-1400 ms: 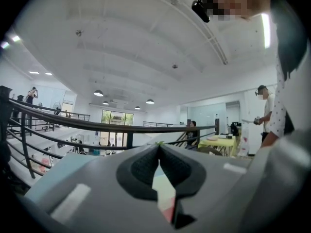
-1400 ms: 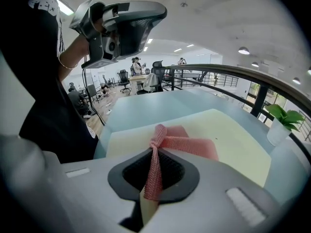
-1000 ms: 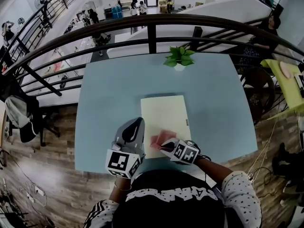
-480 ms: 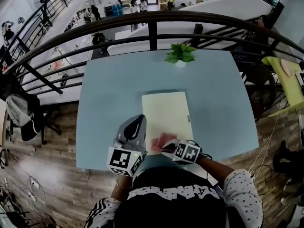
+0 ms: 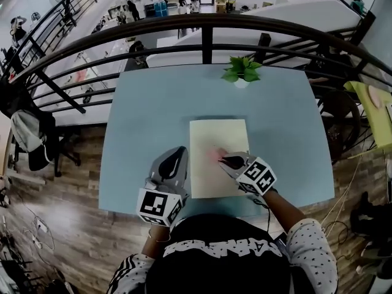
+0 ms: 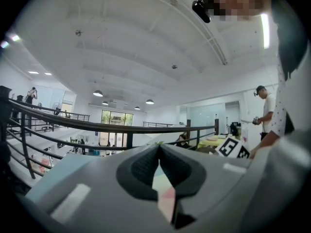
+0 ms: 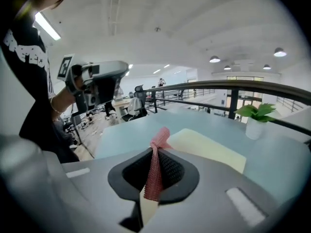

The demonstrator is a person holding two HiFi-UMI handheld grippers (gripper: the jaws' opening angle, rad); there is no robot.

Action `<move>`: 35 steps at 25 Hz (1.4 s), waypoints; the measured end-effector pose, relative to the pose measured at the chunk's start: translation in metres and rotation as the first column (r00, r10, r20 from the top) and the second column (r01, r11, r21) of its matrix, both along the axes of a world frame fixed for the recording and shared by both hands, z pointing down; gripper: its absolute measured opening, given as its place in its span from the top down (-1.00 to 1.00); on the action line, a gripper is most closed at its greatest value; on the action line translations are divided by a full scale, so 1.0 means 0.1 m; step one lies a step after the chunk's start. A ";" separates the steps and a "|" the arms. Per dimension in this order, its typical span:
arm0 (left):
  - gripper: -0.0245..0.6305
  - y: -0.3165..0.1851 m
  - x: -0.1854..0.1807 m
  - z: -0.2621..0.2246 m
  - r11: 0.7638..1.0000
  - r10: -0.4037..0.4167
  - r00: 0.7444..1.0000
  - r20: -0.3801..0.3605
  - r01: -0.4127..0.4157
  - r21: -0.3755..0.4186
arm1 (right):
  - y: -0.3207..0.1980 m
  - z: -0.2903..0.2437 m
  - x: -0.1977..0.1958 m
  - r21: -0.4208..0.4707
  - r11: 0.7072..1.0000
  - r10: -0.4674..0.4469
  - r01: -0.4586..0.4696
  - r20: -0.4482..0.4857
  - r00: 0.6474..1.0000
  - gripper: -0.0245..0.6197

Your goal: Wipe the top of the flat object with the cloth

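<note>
My right gripper (image 5: 228,160) has been sliding away from me, from the near edge of the pale yellow flat rectangular board (image 5: 214,185) up to about its middle, and it is dragging the pink mesh cloth (image 5: 216,155) along with it. Nearest to me, I am holding my left gripper (image 5: 177,156) over the light blue tabletop (image 5: 141,121), just beside the board's left edge. Its jaws are pressing together with nothing between them. A little farther out, my right gripper's jaws are clamping the cloth, with a strip of it running up between the pads and bunching just past the tips. The cloth is lying on the board's top, near its centre. The board is lying flat on the table, its long sides running away from me. Beyond it, at the table's far edge, a small green leafy plant in a white pot (image 5: 242,73) is standing, and behind that a black metal railing (image 5: 202,41) is curving across.
</note>
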State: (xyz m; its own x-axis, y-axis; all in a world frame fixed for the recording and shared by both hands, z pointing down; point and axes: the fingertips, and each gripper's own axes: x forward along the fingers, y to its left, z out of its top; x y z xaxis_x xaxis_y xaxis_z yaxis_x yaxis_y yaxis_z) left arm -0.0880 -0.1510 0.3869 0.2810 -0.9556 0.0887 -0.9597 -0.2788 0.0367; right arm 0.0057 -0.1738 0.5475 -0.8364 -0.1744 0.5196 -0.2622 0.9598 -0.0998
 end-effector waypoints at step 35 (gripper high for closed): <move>0.93 0.61 -0.82 -0.05 0.958 -0.288 0.957 0.025 0.288 0.004 | -1.47 0.75 0.00 0.302 0.951 0.164 -0.060 -0.332 0.929 0.88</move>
